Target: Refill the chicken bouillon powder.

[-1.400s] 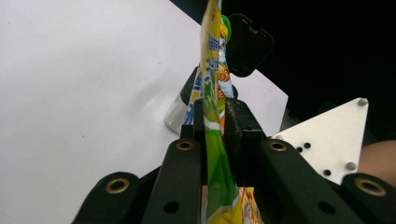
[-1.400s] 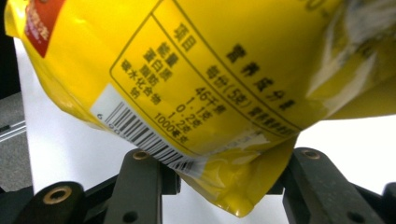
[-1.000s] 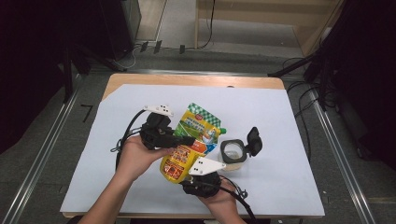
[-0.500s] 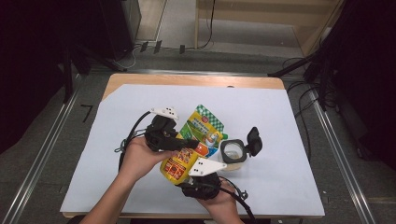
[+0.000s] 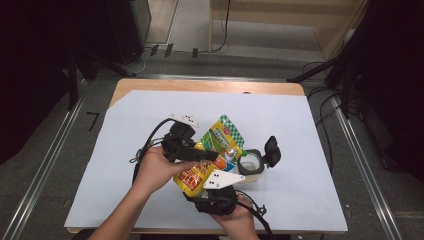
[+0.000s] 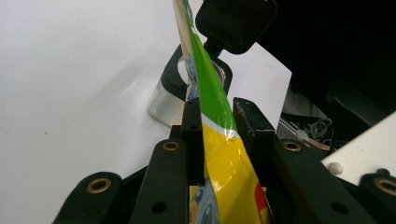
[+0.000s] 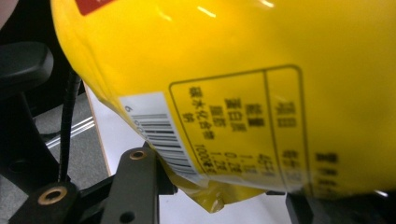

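Observation:
A yellow and green snack pouch is held above the white sheet between both grippers. My left gripper comes in from the left across the pouch's middle. In the left gripper view the pouch stands edge-on between the jaws, whose pads still touch it. These jaws have just been opening. My right gripper holds the pouch from below. Its jaws pinch the bottom seam of the pouch near the barcode.
A clear container with a black rim stands just right of the pouch, its black lid flipped up; it also shows beyond the left jaws as the container. The white sheet covers the wooden table. Metal rails run along both sides.
The left hand and its gripper have edged slightly to the right along the pouch. The right gripper and the container have stayed where they were.

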Action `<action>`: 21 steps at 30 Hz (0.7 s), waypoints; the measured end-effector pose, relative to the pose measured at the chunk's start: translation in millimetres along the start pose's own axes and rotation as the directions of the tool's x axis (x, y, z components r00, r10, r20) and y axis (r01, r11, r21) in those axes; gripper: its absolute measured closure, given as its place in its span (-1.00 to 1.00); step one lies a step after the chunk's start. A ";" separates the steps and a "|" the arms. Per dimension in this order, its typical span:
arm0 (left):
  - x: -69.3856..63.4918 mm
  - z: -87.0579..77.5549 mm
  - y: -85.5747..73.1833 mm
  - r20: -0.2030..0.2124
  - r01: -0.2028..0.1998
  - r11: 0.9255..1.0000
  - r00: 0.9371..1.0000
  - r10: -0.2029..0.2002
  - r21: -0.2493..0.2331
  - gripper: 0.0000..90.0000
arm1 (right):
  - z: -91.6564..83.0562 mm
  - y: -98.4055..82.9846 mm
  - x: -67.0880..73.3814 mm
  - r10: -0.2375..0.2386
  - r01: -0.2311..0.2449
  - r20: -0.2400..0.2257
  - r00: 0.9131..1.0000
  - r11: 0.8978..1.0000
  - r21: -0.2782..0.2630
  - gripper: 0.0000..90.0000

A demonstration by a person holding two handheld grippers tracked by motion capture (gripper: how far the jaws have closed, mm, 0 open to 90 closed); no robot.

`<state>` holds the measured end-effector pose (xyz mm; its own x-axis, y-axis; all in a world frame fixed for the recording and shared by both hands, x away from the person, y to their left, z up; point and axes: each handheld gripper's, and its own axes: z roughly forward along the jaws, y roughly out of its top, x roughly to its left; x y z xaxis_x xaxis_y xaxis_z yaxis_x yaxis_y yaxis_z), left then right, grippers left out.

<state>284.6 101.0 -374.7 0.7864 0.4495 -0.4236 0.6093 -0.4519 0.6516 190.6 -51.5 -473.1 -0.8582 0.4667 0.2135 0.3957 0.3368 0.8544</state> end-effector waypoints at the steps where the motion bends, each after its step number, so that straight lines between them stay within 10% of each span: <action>1: 0.3 0.8 0.4 0.002 0.001 1.000 1.000 -0.001 0.001 0.68 | -0.2 -0.2 -0.1 0.004 -0.004 -0.001 1.000 1.000 0.000 0.32; 21: -1.9 13.9 7.1 -0.014 0.061 0.998 0.998 -0.061 0.031 0.68 | -2.0 -0.7 0.9 -0.009 0.009 0.017 1.000 1.000 0.007 0.28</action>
<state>288.9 86.2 -378.0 0.7464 0.4867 -0.4538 0.6591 -0.4471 0.6046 188.9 -53.0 -472.6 -0.8563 0.4772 0.1974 0.3899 0.3469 0.8530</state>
